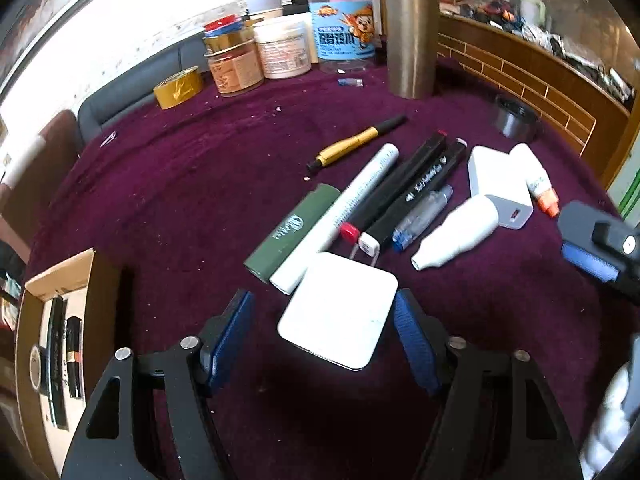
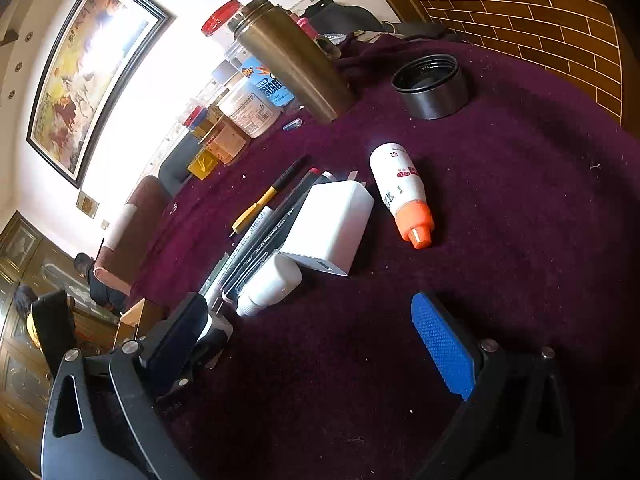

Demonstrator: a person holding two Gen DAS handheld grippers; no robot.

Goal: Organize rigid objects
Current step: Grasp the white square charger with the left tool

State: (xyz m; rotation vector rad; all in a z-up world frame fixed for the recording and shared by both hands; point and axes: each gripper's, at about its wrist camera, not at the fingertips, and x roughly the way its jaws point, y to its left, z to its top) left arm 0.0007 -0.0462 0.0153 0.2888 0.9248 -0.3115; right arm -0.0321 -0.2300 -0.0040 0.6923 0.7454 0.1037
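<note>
On the purple cloth lies a row of objects: a green tube [image 1: 292, 232], a white marker [image 1: 340, 216], two black markers [image 1: 404, 188], a clear pen [image 1: 424, 216], a white bottle [image 1: 460, 230], a white charger [image 1: 498, 184] and an orange-capped glue bottle [image 1: 534, 178]. A gold pen [image 1: 356, 142] lies behind them. My left gripper [image 1: 324, 328] is open, its blue pads on either side of a flat white square box [image 1: 340, 326] without touching. My right gripper [image 2: 316, 340] is open and empty, near the charger [image 2: 332, 224], white bottle [image 2: 272, 284] and glue bottle [image 2: 404, 192].
Jars [image 1: 280, 48], a yellow tape roll [image 1: 178, 86] and a tall metal flask [image 1: 412, 32] stand at the back. A dark flask cap [image 2: 432, 86] sits at the right. A cardboard box [image 1: 60, 320] sits off the table's left edge. A brick-pattern wall [image 2: 540, 20] bounds the right.
</note>
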